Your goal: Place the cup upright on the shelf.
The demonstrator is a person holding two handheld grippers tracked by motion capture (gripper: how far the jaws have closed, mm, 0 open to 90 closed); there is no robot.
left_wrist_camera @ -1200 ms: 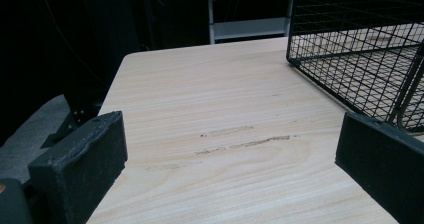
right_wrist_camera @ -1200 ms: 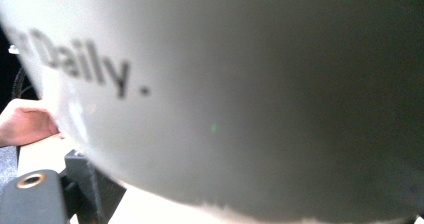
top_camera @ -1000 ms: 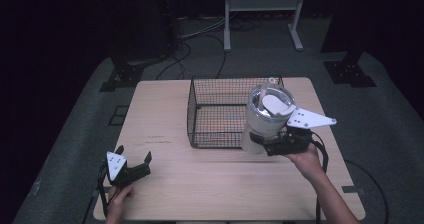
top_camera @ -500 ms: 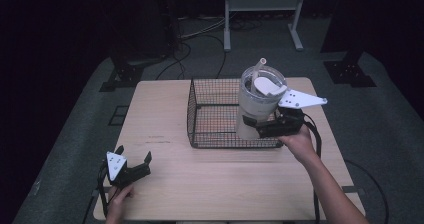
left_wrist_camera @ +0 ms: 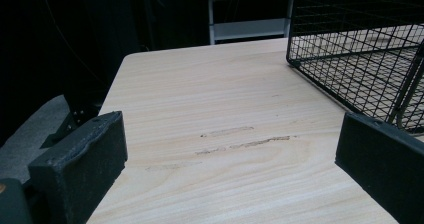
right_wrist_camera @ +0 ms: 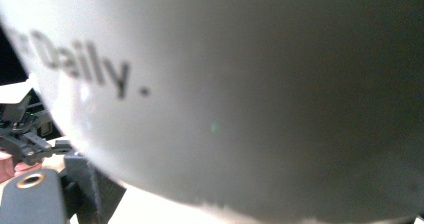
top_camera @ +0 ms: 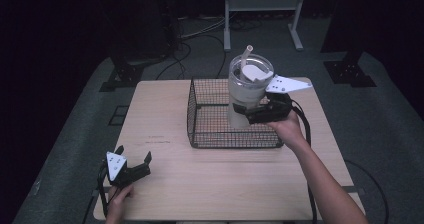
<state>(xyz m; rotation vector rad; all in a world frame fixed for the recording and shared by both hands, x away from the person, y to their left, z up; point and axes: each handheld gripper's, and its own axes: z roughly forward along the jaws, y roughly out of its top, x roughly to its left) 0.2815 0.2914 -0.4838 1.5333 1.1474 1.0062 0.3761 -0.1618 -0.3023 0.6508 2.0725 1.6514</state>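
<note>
A large white tumbler (top_camera: 247,86) with a clear lid and a straw hangs upright above the black wire basket (top_camera: 210,115), and my right gripper (top_camera: 252,113) is shut on its lower body. Its white wall, printed "Daily.", sits close against the lens in the right gripper view (right_wrist_camera: 240,94). My left gripper (top_camera: 134,165) rests open near the table's front left corner, nothing between its jaws. In the left gripper view the basket's corner (left_wrist_camera: 350,49) stands ahead to the right of the left gripper (left_wrist_camera: 230,169).
The wooden table (top_camera: 165,119) carries the basket at its centre-right. Bare wood lies left of and in front of the basket. A metal stand (top_camera: 260,6) and cables lie on the dark floor beyond the far edge.
My right gripper has lifted the tumbler and carried it left, from beside the basket's right edge to above the basket. The left gripper has stayed still.
</note>
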